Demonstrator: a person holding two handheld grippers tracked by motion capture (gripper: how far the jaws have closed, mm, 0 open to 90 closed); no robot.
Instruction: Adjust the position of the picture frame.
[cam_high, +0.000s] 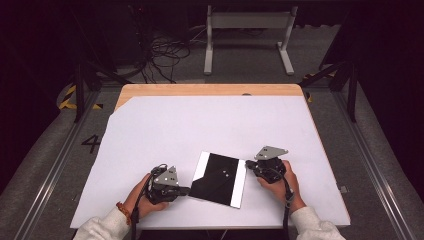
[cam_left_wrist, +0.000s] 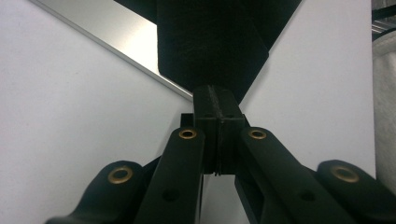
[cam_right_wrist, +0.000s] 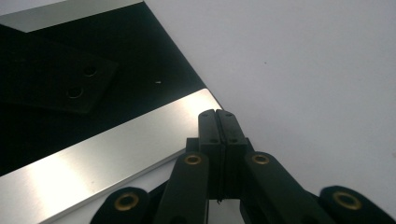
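A flat black panel (cam_high: 217, 177) with a silver strip along two opposite sides lies tilted on the white sheet (cam_high: 200, 125), near the front middle. My left gripper (cam_high: 187, 190) is shut, and its tip rests at the panel's near left corner. In the left gripper view the closed jaws (cam_left_wrist: 215, 91) meet the black panel's (cam_left_wrist: 210, 42) edge beside a silver strip (cam_left_wrist: 121, 32). My right gripper (cam_high: 248, 163) is shut at the panel's far right corner. In the right gripper view its tip (cam_right_wrist: 215, 114) sits at the end of the silver strip (cam_right_wrist: 116, 149). A black flap with two snaps (cam_right_wrist: 60, 84) lies on the panel.
The white sheet covers a wooden table whose bare edge (cam_high: 210, 90) shows at the back. Beyond the table, a white stand (cam_high: 247, 22) and loose cables (cam_high: 165, 52) sit on the floor. A hand with a light sleeve holds each gripper at the front edge.
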